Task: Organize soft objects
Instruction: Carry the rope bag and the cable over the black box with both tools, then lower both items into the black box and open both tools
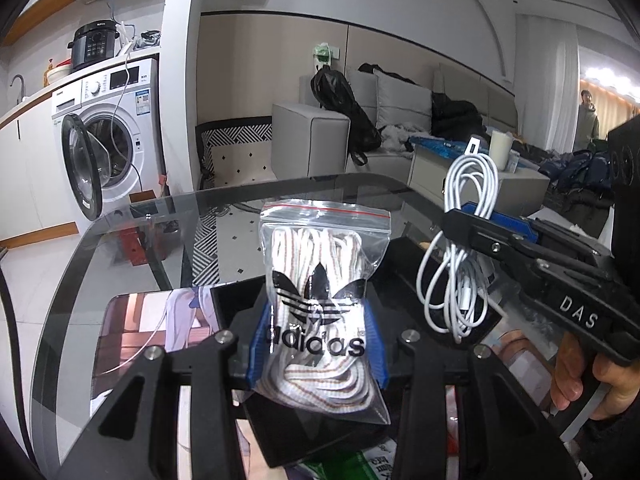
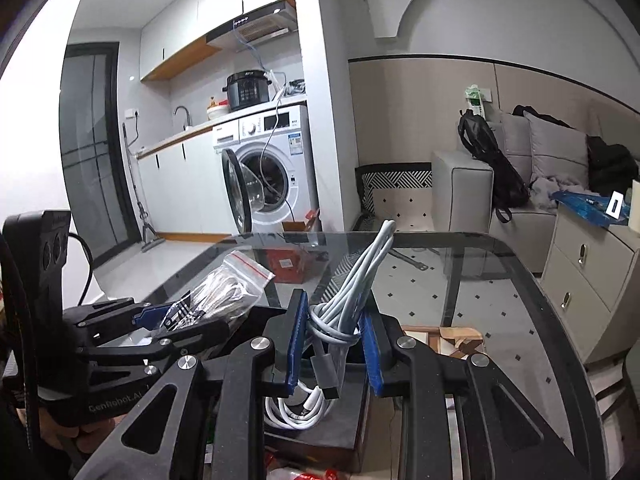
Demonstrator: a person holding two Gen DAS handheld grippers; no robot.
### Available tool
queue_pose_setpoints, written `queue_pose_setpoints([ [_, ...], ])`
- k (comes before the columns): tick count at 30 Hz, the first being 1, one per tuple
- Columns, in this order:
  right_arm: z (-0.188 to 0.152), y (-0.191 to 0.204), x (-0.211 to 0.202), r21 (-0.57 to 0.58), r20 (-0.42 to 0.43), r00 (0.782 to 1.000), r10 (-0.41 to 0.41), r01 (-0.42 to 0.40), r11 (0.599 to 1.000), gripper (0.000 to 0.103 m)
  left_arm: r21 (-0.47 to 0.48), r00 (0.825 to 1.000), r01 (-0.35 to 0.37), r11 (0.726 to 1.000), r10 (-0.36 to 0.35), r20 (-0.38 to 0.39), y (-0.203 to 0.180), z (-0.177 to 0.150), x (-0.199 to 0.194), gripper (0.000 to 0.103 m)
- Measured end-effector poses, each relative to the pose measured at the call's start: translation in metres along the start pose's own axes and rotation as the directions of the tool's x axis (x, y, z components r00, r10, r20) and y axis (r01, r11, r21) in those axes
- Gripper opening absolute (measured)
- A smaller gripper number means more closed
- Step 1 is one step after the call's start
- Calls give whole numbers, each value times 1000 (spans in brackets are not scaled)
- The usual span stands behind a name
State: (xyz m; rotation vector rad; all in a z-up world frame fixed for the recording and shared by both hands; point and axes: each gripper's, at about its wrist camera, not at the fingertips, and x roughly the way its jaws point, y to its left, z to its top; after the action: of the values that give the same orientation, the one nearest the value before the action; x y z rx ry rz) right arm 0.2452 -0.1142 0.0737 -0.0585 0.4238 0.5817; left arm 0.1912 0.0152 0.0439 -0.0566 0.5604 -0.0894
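between my left gripper's (image 1: 316, 344) blue pads i pinch a clear zip bag of white laces (image 1: 320, 300); my right gripper (image 2: 332, 344) clamps a coiled white cable (image 2: 344, 304). both things hang above the glass table (image 2: 500, 320).

- Even, cool indoor light; both views are sharp.
- Fisheye bends walls, with dark corners.
- Glass table (image 1: 120, 232) shows soft reflections.
- Warm glow at left view's far right.
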Motion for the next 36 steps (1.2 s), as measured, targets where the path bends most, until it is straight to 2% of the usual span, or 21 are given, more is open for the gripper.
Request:
queue_pose_setpoints([
  [11, -3, 15, 23, -112, -45, 999, -24, 19, 994, 25, 46, 1000, -13, 999, 14, -21, -5, 2, 12, 40],
  [15, -6, 18, 32, -135, -125, 992, -13, -4, 991, 25, 59, 999, -12, 998, 14, -45, -9, -1, 13, 40],
  [20, -20, 27, 34, -201, -180, 984, -2, -35, 979, 25, 89, 997, -11, 996, 17, -73, -11, -3, 14, 40],
  [25, -26, 24, 40, -190, -230, 973, 14, -59, 980, 24, 120, 996, -6, 993, 17, -87, -12, -6, 12, 40],
  [29, -31, 19, 47, -167, -297, 955, 20, -72, 983, 24, 153, 995, -1, 988, 16, -95, -13, -8, 10, 40],
  [34, -30, 15, 46, -120, -334, 941, 60, -106, 987, 24, 164, 995, 9, 986, 8, -102, -10, -8, 10, 40],
  [36, -30, 14, 44, -84, -363, 926, 101, -141, 986, 24, 164, 995, 11, 986, 6, -103, -9, -8, 9, 40],
])
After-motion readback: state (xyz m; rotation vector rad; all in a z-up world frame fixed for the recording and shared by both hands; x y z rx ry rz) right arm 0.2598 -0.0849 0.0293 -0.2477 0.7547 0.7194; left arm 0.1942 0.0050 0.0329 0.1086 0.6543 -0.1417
